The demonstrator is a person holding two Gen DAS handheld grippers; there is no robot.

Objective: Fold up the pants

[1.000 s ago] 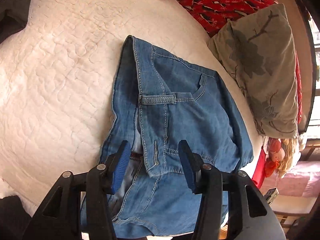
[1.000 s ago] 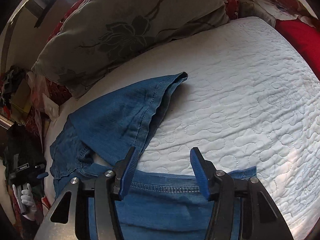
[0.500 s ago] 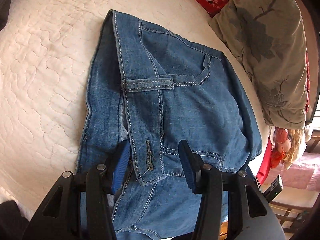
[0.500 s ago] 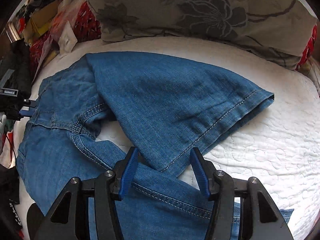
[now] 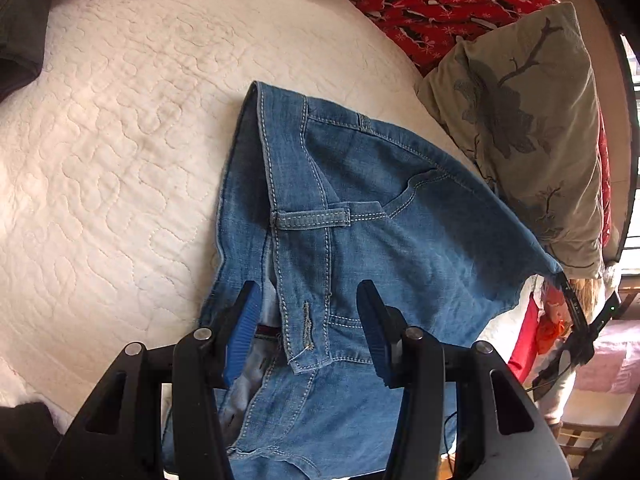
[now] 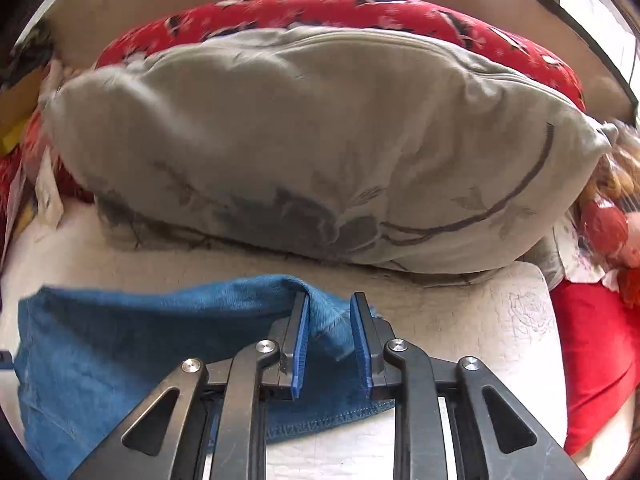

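Note:
Blue denim pants (image 5: pixel 360 216) lie on the white quilted bed, waistband toward the camera in the left wrist view. My left gripper (image 5: pixel 308 312) is open, its blue pads astride the waistband's button flap, just above it. In the left wrist view the right edge of the pants is lifted off the bed, where a black gripper part (image 5: pixel 576 312) holds it. In the right wrist view my right gripper (image 6: pixel 330 320) is shut on a fold of the pants (image 6: pixel 160 328) and lifts it in front of the grey pillow.
A grey floral pillow (image 6: pixel 320 152) lies right behind the pants, with a red patterned pillow (image 6: pixel 360 12) behind it against the headboard. The white quilt (image 5: pixel 100 140) spreads to the left. Dark cloth (image 5: pixel 20 40) lies at the far left. Clutter lies beyond the bed's right edge.
My right gripper has swung toward the grey pillow and closed on a fold of the pants, lifting that edge. My left gripper drew back a little and stays open over the waistband.

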